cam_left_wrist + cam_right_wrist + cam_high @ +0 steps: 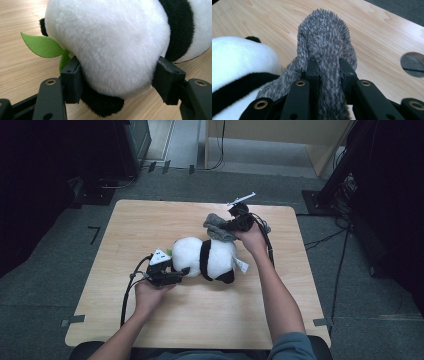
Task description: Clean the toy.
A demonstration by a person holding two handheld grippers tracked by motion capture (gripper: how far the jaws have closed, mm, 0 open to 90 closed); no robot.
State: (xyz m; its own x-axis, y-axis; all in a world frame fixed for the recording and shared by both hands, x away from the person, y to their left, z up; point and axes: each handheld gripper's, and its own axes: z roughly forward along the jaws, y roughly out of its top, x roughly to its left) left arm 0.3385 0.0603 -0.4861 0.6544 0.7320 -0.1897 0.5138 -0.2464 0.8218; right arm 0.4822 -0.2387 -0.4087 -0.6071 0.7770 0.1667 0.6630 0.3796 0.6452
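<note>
Panda plush is lying on its side around the middle of the wooden table, white head end to the left with a little green felt leaf poking out. Left gripper has its jaws clamped on the head from both sides, basically pinning the toy in place. Right gripper is at the far right end of the panda, jaws pinched tight on a fuzzy grey cloth that lies against the toy's body. Looks to me like the dressing or wrapping step, so next the right hand probably needs to drag that cloth over the body while the left holds steady.
</note>
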